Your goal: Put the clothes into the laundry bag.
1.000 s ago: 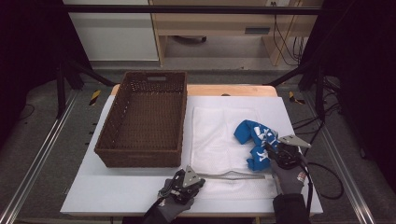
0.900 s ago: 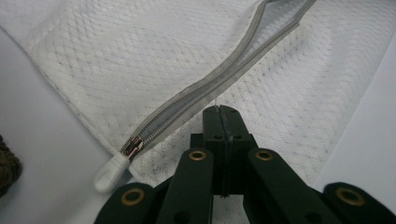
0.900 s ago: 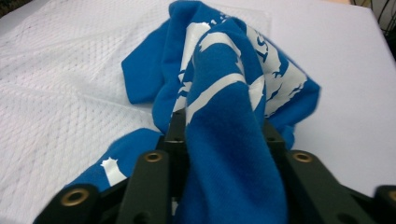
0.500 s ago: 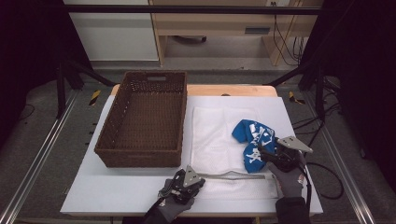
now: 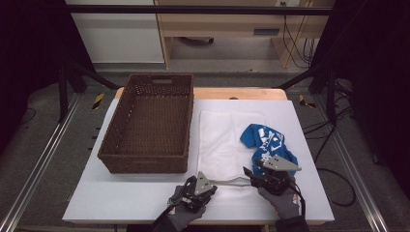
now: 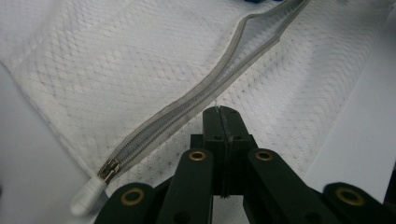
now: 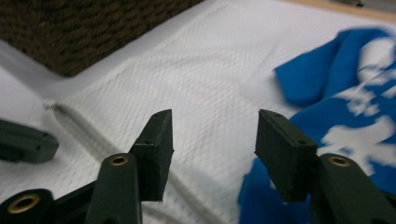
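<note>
**Fingers at the open mesh bag**

Fingers of the left gripper (image 6: 223,122) are pressed together, pinching the near edge of the white mesh bag (image 5: 225,145) just beside its grey zipper (image 6: 196,100). Those of the right gripper (image 7: 212,154) stand spread and have just been closing, with nothing between them; they hang over the bag next to the blue patterned cloth (image 5: 266,142).

A white counter (image 5: 121,198) carries everything, with a strip of pale wood at its far edge. Left of the bag sits a brown wicker basket (image 5: 150,125), just beside it. Beyond the counter the floor is grey; a light cabinet and a wooden shelf stand at the back, with dark frame posts and cables at the sides.

From the high view, both gloved hands enter at the near edge, and the cloth lies on the bag's right part. Close up, the left gripper view shows the zipper gaping along its length and its white pull tab (image 6: 88,196). Along the right gripper's own line of sight, the basket's woven wall and the left gripper's dark finger appear at the left.
</note>
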